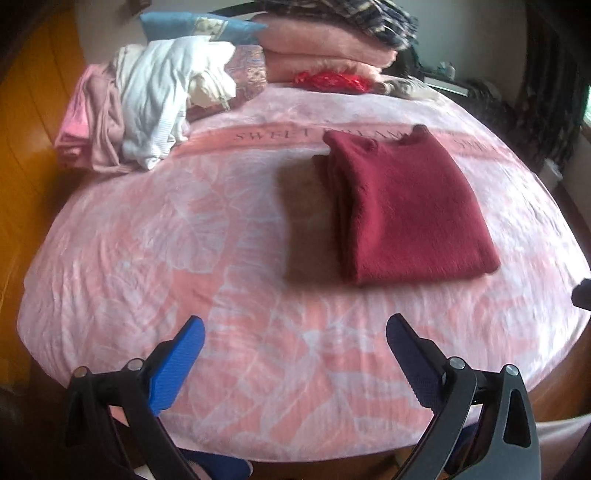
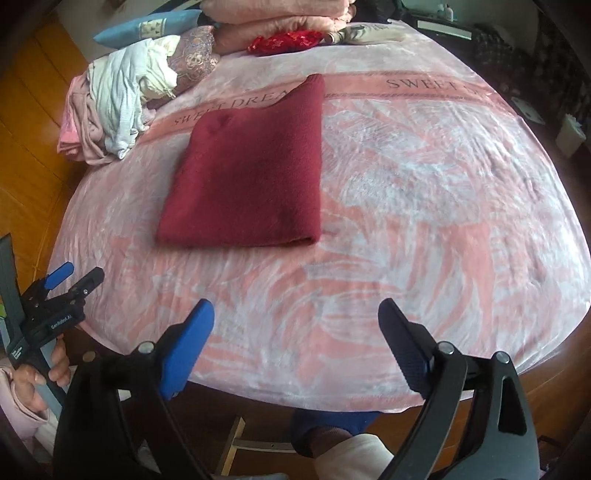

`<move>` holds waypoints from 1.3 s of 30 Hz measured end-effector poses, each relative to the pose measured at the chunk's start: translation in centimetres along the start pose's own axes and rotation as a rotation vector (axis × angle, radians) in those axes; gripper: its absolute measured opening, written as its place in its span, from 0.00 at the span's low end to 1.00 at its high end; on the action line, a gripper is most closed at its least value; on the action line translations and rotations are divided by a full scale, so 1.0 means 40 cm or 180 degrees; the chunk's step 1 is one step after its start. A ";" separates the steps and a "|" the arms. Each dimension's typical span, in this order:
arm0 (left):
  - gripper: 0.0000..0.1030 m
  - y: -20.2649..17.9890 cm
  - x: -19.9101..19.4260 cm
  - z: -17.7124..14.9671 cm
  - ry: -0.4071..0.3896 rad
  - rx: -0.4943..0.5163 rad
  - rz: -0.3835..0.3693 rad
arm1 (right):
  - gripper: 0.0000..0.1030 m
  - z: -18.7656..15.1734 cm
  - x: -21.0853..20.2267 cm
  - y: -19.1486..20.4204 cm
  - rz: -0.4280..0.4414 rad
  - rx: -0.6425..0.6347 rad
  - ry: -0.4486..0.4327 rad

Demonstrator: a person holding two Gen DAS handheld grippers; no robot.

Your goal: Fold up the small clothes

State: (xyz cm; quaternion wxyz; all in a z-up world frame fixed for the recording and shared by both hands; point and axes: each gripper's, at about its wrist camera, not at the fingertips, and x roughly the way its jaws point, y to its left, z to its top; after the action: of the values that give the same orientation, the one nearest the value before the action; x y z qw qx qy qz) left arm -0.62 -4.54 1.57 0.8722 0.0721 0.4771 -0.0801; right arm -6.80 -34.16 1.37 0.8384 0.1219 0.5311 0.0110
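Since the red sweater lies folded, both empty wide-open grippers, left gripper and right gripper, should reach for the unfolded pile.

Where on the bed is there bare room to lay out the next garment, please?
Bare blanket lies right of the folded red sweater and along the near edge. The far left corner is crowded by the clothes pile and pillows.

Both wrist cams looked steeply down over the near edge of the pink blanket, fairly near. Left view sat further left: red folded sweater right of centre; right view had it left of centre. Shared: sweater, blanket, upper-left clothes pile.
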 end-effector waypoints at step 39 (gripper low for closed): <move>0.96 -0.014 -0.074 -0.031 -0.0178 -0.0083 -0.0127 | 0.88 -0.062 0.017 0.060 0.0419 -0.0098 0.0017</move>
State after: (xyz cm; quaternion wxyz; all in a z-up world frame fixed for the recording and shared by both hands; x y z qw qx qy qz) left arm -3.34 -4.61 3.38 0.8843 0.0489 0.4549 -0.0932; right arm -8.45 -31.24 0.30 0.8362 0.1437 0.5240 0.0746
